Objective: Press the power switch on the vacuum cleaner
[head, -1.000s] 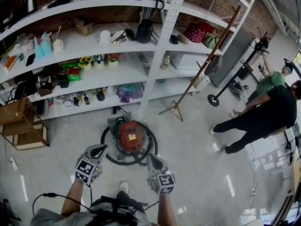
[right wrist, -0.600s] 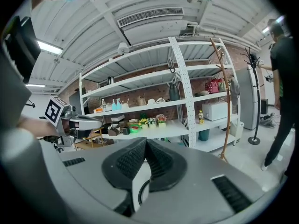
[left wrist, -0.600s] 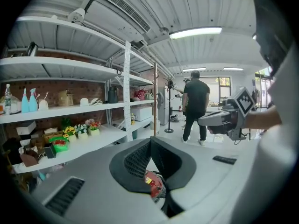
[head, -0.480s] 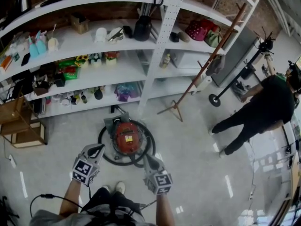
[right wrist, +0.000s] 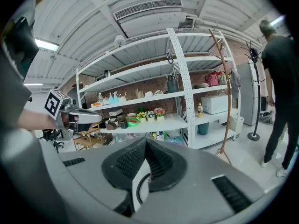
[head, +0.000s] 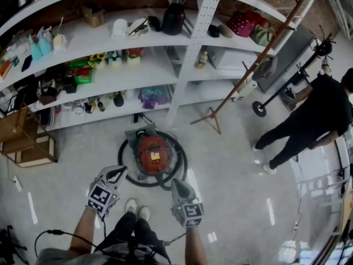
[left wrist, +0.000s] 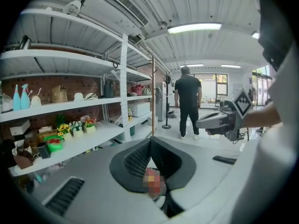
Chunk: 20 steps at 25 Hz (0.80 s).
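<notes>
Not a huge change from half a sec ago, tbh. Stepped in a little by the look of it: seeing both shoes (head: 138, 209) just short of the vacuum (head: 153, 152) now, versus only one a second back. Nudged the vacuum a touch higher in the head view as well. Still parked on the floor right in front of the shelf (head: 182, 65), red top up, black hose (head: 124, 169) looped around it. Only other thing worth a mention: a person (head: 317, 117) in black, well off to the vacuum's right. As for the arms, holding the left gripper (head: 119, 173) out in front on a bare forearm (head: 84, 229), nose angled in toward the vacuum's near left side. Lining its tip up with the near left bend of the hose in the head view, though can't tell how high above it. Same deal with the right gripper (head: 177, 184): tilted in toward the vacuum's near right side, tip close to the hose loop there. Jaws pressed together at the tips on both, gripping nothing. Just a sliver of the vacuum's red peeking through the gap lower down in the left gripper view.
</notes>
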### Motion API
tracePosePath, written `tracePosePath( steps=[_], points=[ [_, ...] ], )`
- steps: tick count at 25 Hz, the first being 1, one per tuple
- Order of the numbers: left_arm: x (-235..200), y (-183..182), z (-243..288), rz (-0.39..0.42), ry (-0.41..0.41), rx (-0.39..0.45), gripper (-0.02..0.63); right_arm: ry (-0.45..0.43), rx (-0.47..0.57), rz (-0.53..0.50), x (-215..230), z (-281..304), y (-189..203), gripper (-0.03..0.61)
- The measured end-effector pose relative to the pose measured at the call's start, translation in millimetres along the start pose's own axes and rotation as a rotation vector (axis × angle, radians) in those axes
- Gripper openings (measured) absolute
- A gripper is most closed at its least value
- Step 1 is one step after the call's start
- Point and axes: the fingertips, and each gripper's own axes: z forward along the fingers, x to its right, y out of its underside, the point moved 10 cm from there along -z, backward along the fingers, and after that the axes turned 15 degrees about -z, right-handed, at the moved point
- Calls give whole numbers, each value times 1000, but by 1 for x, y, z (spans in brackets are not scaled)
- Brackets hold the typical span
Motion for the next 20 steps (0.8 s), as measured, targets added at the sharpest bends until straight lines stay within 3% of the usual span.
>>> tracePosePath(
  steps=[20],
  points=[
    [-56, 36, 40, -53, 14, -58, -8, 28, -68, 77, 0, 59, 40, 12]
  ],
)
